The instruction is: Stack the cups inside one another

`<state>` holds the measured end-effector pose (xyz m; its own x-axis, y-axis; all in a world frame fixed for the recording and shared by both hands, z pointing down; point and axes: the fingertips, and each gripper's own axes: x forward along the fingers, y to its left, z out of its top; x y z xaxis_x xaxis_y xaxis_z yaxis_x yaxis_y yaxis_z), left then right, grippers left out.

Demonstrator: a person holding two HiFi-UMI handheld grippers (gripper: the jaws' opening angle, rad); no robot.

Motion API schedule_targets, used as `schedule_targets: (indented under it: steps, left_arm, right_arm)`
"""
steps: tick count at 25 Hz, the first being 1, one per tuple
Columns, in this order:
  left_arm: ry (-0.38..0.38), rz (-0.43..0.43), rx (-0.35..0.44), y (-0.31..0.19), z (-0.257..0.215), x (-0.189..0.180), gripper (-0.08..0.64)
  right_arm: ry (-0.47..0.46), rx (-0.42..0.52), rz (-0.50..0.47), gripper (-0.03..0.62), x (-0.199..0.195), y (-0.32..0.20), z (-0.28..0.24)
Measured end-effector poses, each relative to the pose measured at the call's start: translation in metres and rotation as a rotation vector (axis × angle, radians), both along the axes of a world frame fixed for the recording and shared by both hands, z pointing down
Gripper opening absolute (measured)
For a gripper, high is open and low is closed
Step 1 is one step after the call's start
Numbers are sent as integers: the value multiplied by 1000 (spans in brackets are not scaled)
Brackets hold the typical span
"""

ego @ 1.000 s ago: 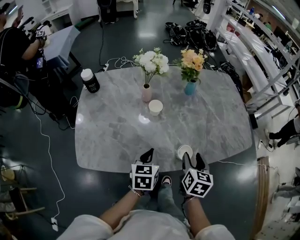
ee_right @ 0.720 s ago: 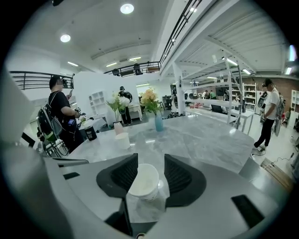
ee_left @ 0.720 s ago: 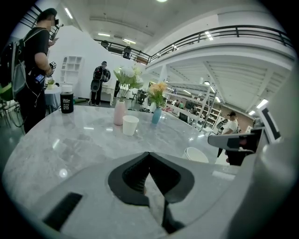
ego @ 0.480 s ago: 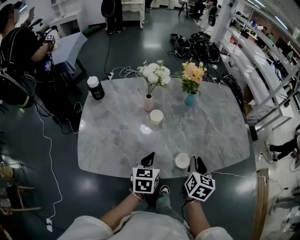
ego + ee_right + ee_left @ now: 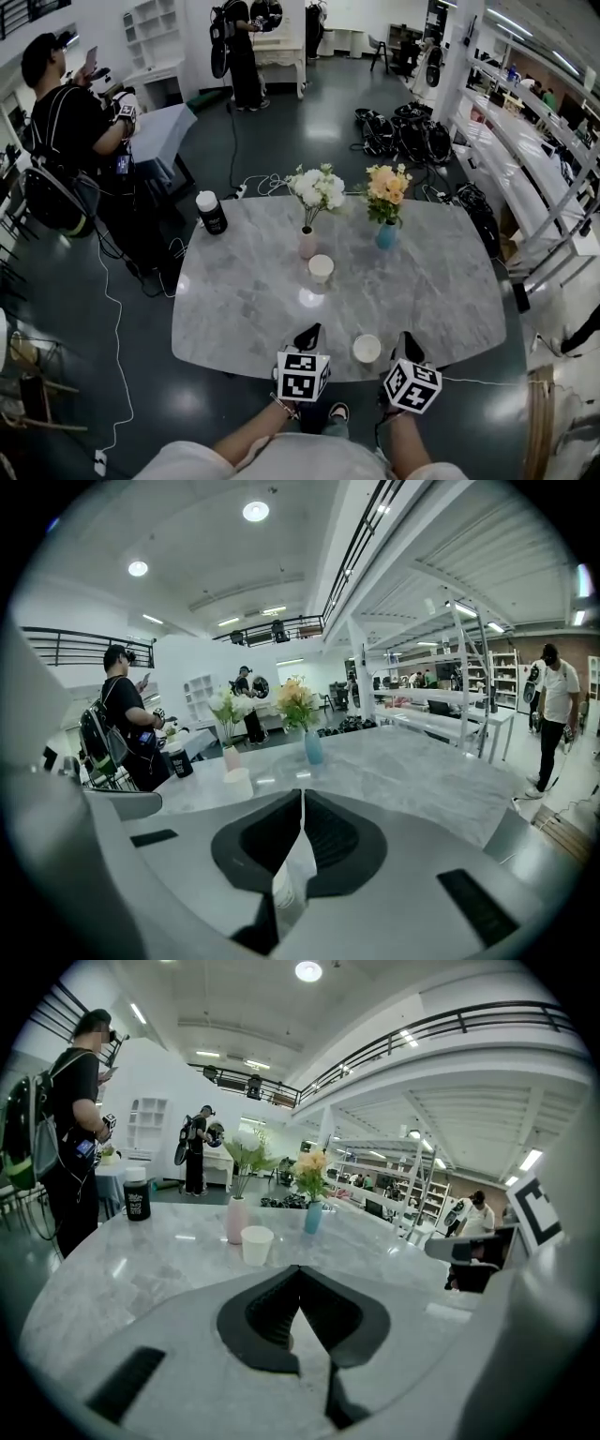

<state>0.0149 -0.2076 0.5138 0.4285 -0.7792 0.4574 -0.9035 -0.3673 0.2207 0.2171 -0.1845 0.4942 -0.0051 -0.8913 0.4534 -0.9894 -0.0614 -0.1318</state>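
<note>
Two white paper cups stand upright on the grey marble table (image 5: 239, 300). The far cup (image 5: 321, 267) (image 5: 256, 1244) (image 5: 236, 776) is beside the pink vase. The near cup (image 5: 367, 349) sits close to the front edge, between my two grippers and touching neither. My left gripper (image 5: 309, 334) (image 5: 300, 1271) hovers left of it, its tips together and holding nothing. My right gripper (image 5: 406, 340) (image 5: 302, 795) hovers just right of it, shut and empty. A pale sliver shows through the slit under its tips.
A pink vase of white flowers (image 5: 307, 244) and a blue vase of orange flowers (image 5: 385, 234) stand at the back middle. A black jar (image 5: 211, 214) sits at the back left corner. A person (image 5: 70, 122) stands off to the left, cables on the floor.
My right gripper's jaws have gone from wide open beside the near cup to shut, and it has drifted right of the cup. Both grippers have risen. The cups have not moved.
</note>
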Motion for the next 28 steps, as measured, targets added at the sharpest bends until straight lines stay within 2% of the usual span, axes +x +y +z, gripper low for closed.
schedule_targets:
  steps: [8,28]
  left_arm:
    - [-21,-13,31,-3,-12,10,-5]
    - [-18,-45,18,-5,-7,13,-5]
  right_arm:
    - [-21,21,-32,15,7,-11,-5]
    - [-24,3,-59,15,12,-14,1]
